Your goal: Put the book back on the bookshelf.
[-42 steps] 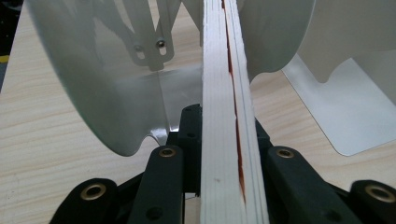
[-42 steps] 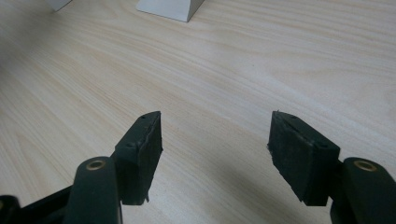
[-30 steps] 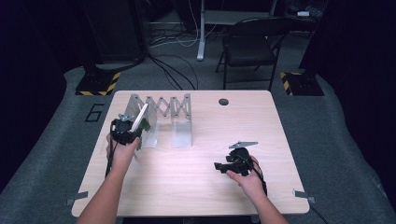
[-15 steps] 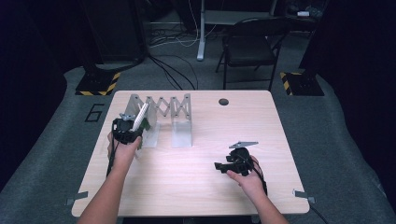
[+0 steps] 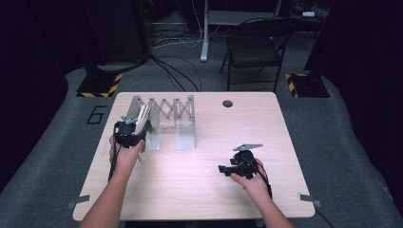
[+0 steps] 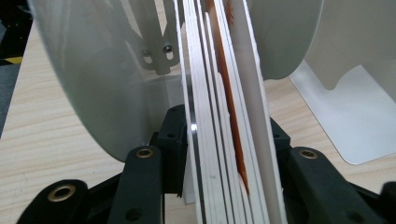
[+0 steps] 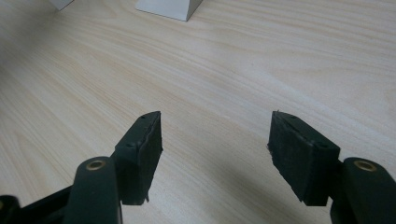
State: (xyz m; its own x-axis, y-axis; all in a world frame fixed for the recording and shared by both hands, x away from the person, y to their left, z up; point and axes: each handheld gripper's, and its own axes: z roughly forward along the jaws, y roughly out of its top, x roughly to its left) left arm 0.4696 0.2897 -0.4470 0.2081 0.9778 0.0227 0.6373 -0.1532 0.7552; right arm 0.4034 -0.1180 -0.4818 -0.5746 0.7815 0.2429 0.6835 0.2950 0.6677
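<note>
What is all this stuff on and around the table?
Table: one, light wood, centre.
Expanding file rack: one, silvery metal, far left of the table.
Stack of thin boards: one, white with a brown streak, leaning in the rack's left end.
Grommet: one, dark, far edge of the table.
Folding chair: one, black, behind the table.
Left claw: black, around the boards, jaws just opening.
Right claw: black, open, above bare tabletop.
</note>
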